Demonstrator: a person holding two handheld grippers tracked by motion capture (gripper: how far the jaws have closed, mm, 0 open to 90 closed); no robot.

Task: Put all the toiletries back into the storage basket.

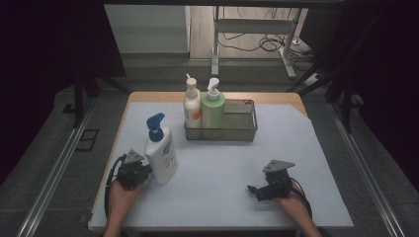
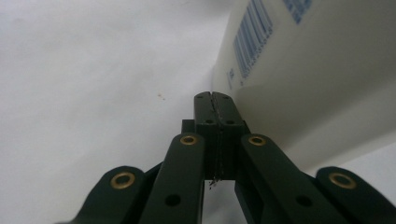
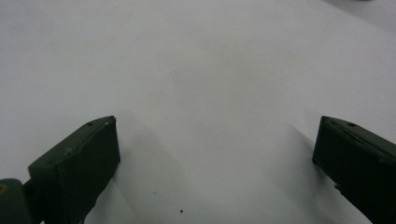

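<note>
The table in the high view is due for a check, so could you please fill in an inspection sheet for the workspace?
Surface: pale sheet over a wooden table.
Job's things: white pump bottle with blue pump, upright, right beside the left gripper.
Clutter: wire basket holding a white pump bottle with orange label and a green pump bottle, both upright at its left end.
Grippers: left gripper shut on nothing, beside the bottle; right gripper open, nothing between.
Cables: black cables on the floor beyond.
Surroundings: metal desk frame, dark curtains.
</note>
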